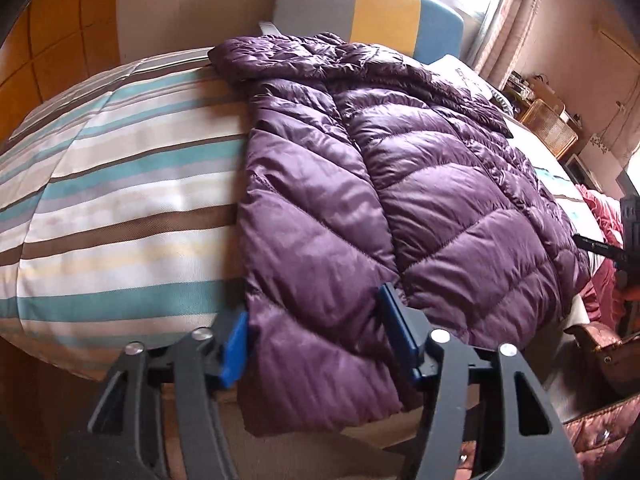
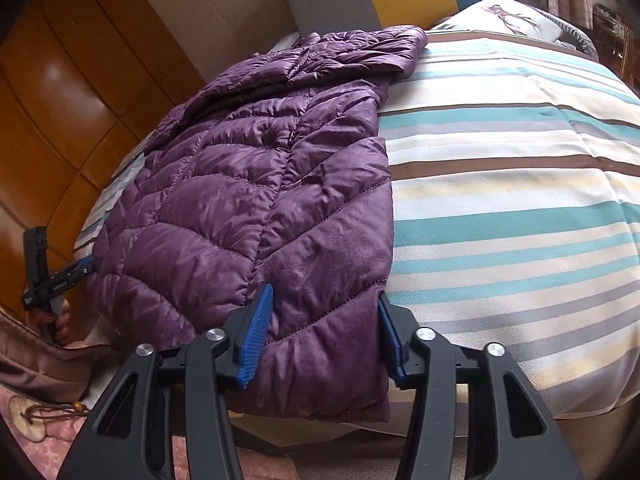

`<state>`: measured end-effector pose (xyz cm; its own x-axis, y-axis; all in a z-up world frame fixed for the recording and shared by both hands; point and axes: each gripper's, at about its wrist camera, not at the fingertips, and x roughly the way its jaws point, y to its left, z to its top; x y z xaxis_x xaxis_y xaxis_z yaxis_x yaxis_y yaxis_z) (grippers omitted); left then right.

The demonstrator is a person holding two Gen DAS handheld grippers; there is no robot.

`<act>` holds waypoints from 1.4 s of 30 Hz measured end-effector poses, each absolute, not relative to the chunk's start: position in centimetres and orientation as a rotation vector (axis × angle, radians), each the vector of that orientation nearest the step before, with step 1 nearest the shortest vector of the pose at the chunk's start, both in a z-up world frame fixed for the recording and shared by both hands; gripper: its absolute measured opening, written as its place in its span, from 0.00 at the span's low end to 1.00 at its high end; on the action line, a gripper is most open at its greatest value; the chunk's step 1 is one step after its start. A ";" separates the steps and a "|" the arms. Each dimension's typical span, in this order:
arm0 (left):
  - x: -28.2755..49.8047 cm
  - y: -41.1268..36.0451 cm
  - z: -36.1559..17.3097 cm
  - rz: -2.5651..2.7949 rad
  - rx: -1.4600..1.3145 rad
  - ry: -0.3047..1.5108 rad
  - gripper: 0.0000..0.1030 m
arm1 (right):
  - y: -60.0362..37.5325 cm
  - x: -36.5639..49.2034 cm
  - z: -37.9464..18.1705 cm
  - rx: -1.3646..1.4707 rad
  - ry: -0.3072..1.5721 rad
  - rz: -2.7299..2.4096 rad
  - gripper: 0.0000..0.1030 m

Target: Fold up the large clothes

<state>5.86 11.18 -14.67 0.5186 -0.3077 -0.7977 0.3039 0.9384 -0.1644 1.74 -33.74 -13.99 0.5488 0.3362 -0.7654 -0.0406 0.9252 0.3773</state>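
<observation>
A purple quilted puffer jacket (image 1: 400, 184) lies flat on the striped bed, its hem hanging slightly over the near edge; it also shows in the right wrist view (image 2: 248, 200). My left gripper (image 1: 320, 340) is open, its blue pads either side of the jacket's left hem corner. My right gripper (image 2: 324, 336) is open, its blue pads either side of the jacket's right hem corner. The right gripper shows at the right edge of the left wrist view (image 1: 624, 240), and the left gripper at the left edge of the right wrist view (image 2: 52, 276).
The bed carries a striped duvet (image 1: 120, 208) in teal, brown and cream. A grey, yellow and blue headboard (image 1: 368, 12) and a pillow (image 2: 508, 16) are at the far end. Wooden wardrobe doors (image 2: 60, 100) stand on one side, pink bedding (image 1: 604, 232) and a nightstand on the other.
</observation>
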 end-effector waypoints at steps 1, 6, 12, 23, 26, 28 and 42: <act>5.8 11.3 -14.7 -0.365 -0.006 0.959 0.49 | -33.8 1.7 -14.0 0.343 0.970 0.234 0.46; 5.8 11.8 -14.6 -0.390 -0.037 0.973 0.27 | -33.7 1.6 -14.2 0.362 0.977 0.275 0.43; 5.3 11.4 -13.8 -0.423 -0.042 0.927 0.09 | -34.3 1.7 -14.2 0.436 0.950 0.308 0.11; 4.3 12.2 -10.5 -0.479 -0.106 0.796 0.04 | -34.8 0.8 -12.2 0.498 0.838 0.367 0.06; 3.8 12.9 -9.4 -0.495 -0.153 0.757 0.04 | -35.3 0.1 -11.4 0.527 0.789 0.394 0.05; 3.5 13.2 -8.7 -0.510 -0.176 0.730 0.04 | -35.6 -0.2 -10.9 0.536 0.767 0.405 0.05; 1.4 14.4 -4.4 -0.597 -0.241 0.605 0.04 | -36.6 -0.8 -7.6 0.626 0.603 0.517 0.05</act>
